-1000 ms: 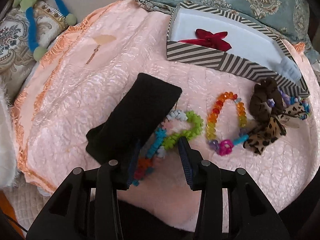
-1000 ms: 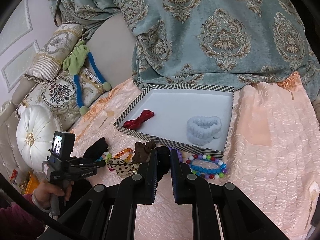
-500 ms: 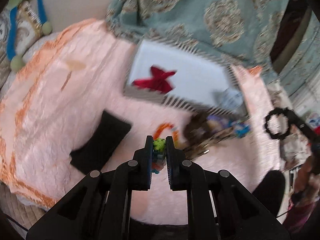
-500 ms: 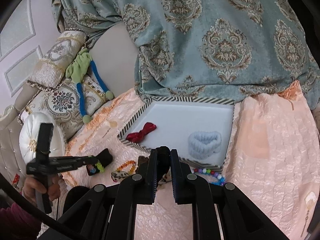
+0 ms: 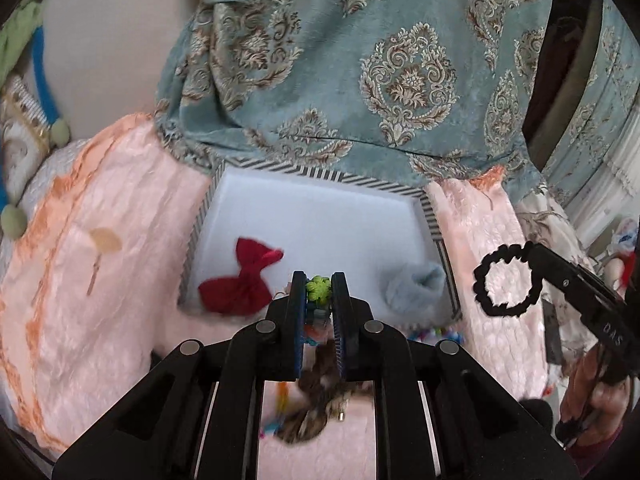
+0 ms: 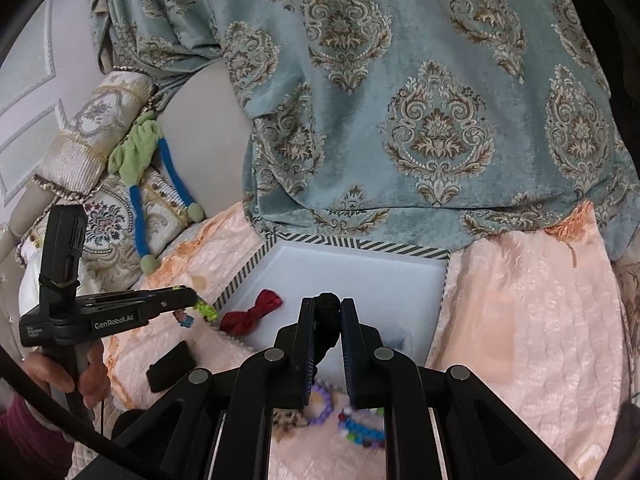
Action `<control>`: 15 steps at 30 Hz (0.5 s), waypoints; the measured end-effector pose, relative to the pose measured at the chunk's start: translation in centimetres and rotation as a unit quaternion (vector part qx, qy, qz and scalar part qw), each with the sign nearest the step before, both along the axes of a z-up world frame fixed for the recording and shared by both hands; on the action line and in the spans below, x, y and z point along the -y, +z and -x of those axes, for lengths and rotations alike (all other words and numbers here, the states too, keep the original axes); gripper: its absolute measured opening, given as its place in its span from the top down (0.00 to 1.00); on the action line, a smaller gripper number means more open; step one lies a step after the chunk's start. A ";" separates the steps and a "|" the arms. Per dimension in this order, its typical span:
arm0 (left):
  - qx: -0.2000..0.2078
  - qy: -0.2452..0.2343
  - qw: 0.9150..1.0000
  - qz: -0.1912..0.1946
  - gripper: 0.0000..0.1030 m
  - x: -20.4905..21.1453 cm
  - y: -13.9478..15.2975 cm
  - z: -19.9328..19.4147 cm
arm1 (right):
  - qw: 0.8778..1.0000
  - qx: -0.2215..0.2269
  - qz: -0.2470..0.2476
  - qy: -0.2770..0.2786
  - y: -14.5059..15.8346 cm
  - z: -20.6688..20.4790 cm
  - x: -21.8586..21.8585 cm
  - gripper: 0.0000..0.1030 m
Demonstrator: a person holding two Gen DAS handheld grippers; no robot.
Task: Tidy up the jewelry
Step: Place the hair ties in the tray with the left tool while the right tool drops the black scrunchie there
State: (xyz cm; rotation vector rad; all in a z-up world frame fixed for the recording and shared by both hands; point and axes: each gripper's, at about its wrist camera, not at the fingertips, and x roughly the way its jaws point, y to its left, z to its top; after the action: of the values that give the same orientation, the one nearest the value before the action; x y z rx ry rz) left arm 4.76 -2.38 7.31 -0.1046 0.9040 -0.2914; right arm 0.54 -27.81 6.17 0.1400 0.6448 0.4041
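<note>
1. The left gripper (image 5: 319, 286) is clamped on a beaded bracelet (image 5: 318, 289); its lime-green beads bunch between the tips, and blue and orange beads trail down between the fingers. It hangs in the air at the near edge of the striped box (image 5: 320, 172).
2. The right gripper (image 6: 327, 312) is closed on a black scalloped scrunchie (image 6: 326, 322); in the left wrist view the ring (image 5: 506, 280) dangles open, off to the right of the box.
3. Inside the box, on its white floor, lie a red fabric bow (image 5: 240, 280) and a fluffy pale-blue band (image 5: 416, 288), well apart.
4. Below the right gripper, a purple bead bracelet (image 6: 324, 404) and a multicoloured one (image 6: 362, 432) rest on the cover, beside a leopard-print piece (image 6: 286, 418). A black rectangular pouch (image 6: 170, 366) lies further left.
5. Everything sits on a crinkled peach satin cover (image 6: 520, 340). Behind it hangs a teal damask cloth (image 6: 400, 100), with embroidered cushions (image 6: 104, 216) and a green-and-blue soft toy (image 6: 138, 152) to the left.
</note>
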 end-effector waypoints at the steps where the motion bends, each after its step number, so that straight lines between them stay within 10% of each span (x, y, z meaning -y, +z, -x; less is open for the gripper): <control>1: 0.001 0.002 1.000 -0.006 0.89 0.5 -0.3 -0.7 | 1.000 -0.003 0.000 0.000 -0.3 -0.7 -0.1 0.89; 15: -0.061 0.018 0.997 -0.037 0.89 4.1 -8.6 -7.8 | 0.996 -0.092 0.020 -0.012 -8.1 -12.0 -0.4 0.89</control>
State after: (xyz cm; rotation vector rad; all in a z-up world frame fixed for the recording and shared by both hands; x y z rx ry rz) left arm 12.59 -6.50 -1.32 -0.0710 1.0319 -0.2201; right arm 12.58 -27.45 -1.96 0.1485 0.8310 0.3576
